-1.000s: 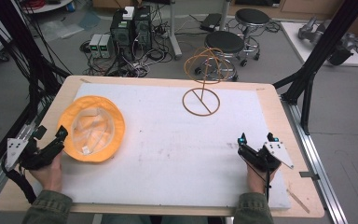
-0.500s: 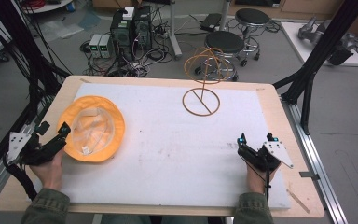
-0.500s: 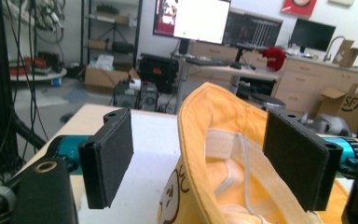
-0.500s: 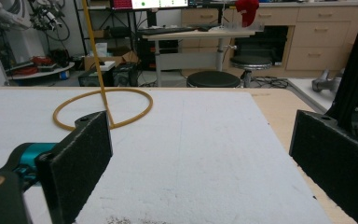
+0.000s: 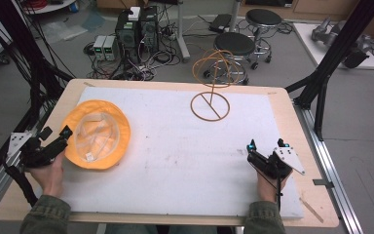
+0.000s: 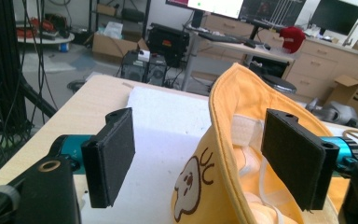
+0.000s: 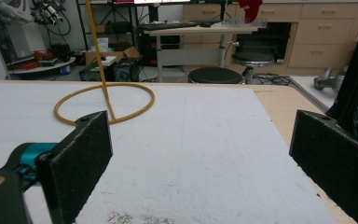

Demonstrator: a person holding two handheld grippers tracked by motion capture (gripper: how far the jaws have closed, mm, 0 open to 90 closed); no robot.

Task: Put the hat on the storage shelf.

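So the orange bucket hat (image 5: 95,133) is lying upside down on the left part of the white foam mat (image 5: 175,161), opening facing up, so you can see the paler lining inside and a small white tag near the bottom of the crown. In the left gripper view the brim stands up a bit and there's a little cartoon face printed on the outside in brown and white, plus a pale band running around the inside.

The left gripper (image 5: 53,141) sits right at the hat's left edge with its jaws spread wide, and the brim rises in the gap between them; I can't tell if either pad actually touches the fabric.

The right gripper (image 5: 265,155) is way over on the right side of the mat, well apart from the hat, jaws also wide with nothing between them.

Toward the far side of the mat there's a tan wire stand (image 5: 210,105) with a round ring base and a looped top, roughly centre-right.
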